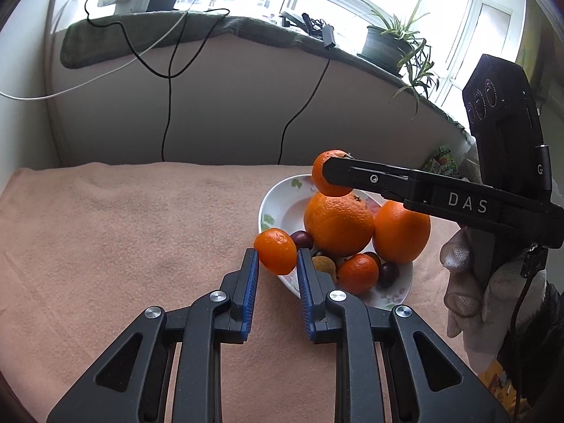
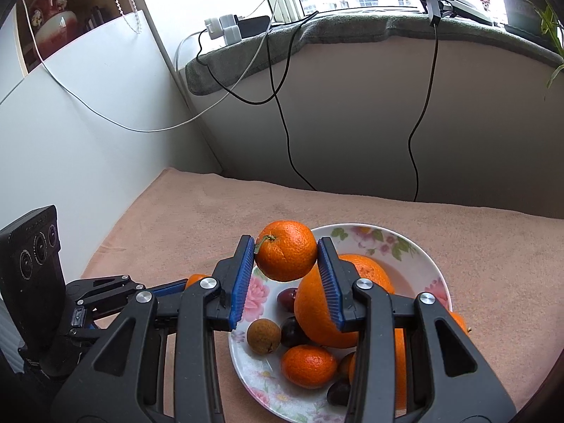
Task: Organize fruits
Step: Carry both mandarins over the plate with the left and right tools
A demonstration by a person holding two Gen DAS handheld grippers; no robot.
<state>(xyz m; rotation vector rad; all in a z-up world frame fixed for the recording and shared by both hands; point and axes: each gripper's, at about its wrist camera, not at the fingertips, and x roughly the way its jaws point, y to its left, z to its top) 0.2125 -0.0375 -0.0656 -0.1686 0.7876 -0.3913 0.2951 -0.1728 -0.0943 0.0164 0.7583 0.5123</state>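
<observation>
My left gripper (image 1: 276, 255) is shut on a small mandarin (image 1: 275, 251), held above the near-left rim of a floral white plate (image 1: 278, 199). My right gripper (image 2: 286, 251) is shut on another mandarin (image 2: 286, 249) with a stem, lifted over the plate (image 2: 419, 257). From the left wrist view that mandarin (image 1: 329, 172) hangs above the plate in the right gripper's black fingers (image 1: 370, 178). On the plate lie two large oranges (image 1: 338, 224), a third mandarin (image 2: 308, 366), dark plums (image 2: 292, 331) and a brown longan (image 2: 263, 336).
A peach towel (image 1: 141, 246) covers the table. Behind it rises a wall with black cables (image 1: 169, 105) and a white one hanging from a cloth-covered windowsill (image 1: 176, 26). A potted plant (image 1: 391, 44) stands on the sill. A gloved hand (image 1: 472, 282) holds the right gripper.
</observation>
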